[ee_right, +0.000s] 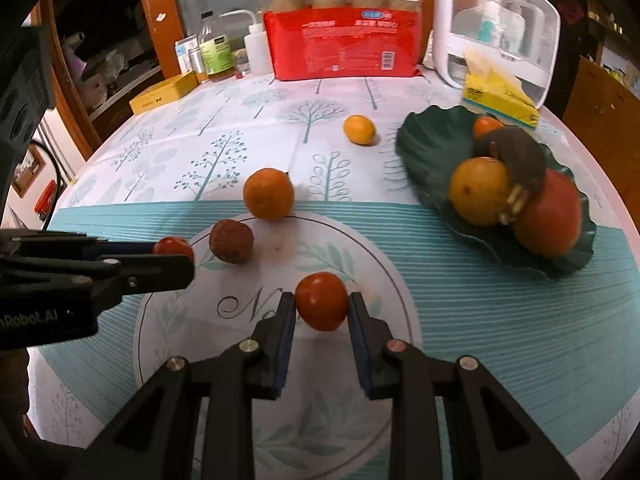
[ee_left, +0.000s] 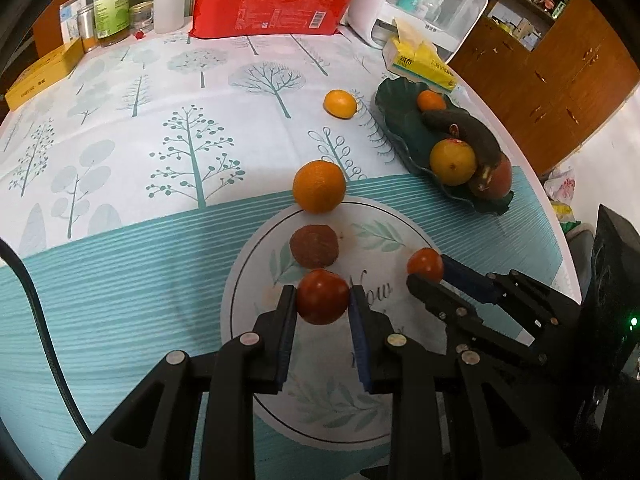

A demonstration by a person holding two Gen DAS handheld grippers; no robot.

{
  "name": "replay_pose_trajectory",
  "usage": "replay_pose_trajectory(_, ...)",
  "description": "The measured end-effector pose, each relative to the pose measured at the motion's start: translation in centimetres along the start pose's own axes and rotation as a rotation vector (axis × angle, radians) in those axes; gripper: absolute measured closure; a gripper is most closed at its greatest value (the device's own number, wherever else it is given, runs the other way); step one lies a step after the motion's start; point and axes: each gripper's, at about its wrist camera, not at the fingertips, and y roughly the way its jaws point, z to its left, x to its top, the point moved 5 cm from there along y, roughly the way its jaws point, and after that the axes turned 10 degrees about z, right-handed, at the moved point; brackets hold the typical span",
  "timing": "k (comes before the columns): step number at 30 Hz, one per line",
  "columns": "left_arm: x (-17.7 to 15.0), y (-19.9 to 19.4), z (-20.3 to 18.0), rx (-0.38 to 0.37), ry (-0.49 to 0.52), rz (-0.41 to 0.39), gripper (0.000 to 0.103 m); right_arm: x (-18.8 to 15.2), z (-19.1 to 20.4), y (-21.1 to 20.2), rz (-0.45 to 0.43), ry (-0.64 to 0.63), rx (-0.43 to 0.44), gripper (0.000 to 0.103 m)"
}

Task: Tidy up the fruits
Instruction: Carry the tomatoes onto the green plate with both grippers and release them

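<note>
The left gripper [ee_left: 322, 298] is clenched on a red tomato [ee_left: 322, 297], both blue pads pressing its sides, above the white round mat [ee_left: 248, 280]. The right gripper [ee_right: 321, 300] likewise grasps a second red tomato [ee_right: 322, 301] over the same mat. In the left wrist view that second tomato is half covered by the right gripper's fingers at 3 o'clock; in the right wrist view the first tomato shows only as a red sliver behind the left gripper at 9 o'clock.

A brown wrinkled fruit [ee_left: 314, 246] sits on the mat at 12 o'clock from the left gripper, an orange [ee_left: 319, 186] just past the mat's rim, and a smaller orange [ee_left: 340, 104] farther out, well apart. The dark green leaf-shaped dish [ee_right: 424, 148] at 2 o'clock holds a yellow fruit [ee_right: 478, 192], a red fruit [ee_right: 554, 220], a small orange fruit [ee_right: 486, 125] and a dark long fruit [ee_right: 520, 156] whose kind is hard to make out; it hides part of the others. The dish lies near the table's right edge. The tablecloth [ee_left: 120, 160] lies open from 9 to 11 o'clock. The red package [ee_right: 344, 46] is cut off at the top in the left view.
</note>
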Motion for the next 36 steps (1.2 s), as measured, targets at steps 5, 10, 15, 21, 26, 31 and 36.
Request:
replay_pose_trajectory(5,-0.7,-0.4,-1.0,-0.012,-0.021,0.006,0.079,-0.7,-1.7,-1.1,0.000,0.041,0.006,0.076)
replay_pose_trajectory(10,-1.1,-0.8,-2.2,-0.009,-0.026,0.002,0.079,-1.5,-4.0,-2.1,0.003,0.087,0.008,0.076)
replay_pose_trajectory(15,-0.8,-0.7,-3.5,0.011,-0.046,-0.007,0.079,-2.4,-7.0,-2.6,0.035,0.142,0.022,0.076)
replay_pose_trajectory(21,0.2,-0.5,-5.4,0.023,-0.064,-0.031,0.079,-3.0,-10.4,-3.7,0.035,0.166,0.014,0.076)
replay_pose_trajectory(26,1.5,-0.6,-6.8,0.034,-0.074,-0.053,0.079,-3.0,-13.6,-4.5,0.028,0.179,0.008,0.076)
replay_pose_trajectory(31,3.3,-1.0,-8.0,0.059,-0.076,-0.085,0.079,-2.7,-16.4,-5.2,0.020,0.171,-0.013,0.076)
replay_pose_trajectory(36,5.9,-1.1,-9.1,0.088,-0.079,-0.114,0.079,-2.0,-18.9,-5.8,0.012,0.144,-0.022,0.076)
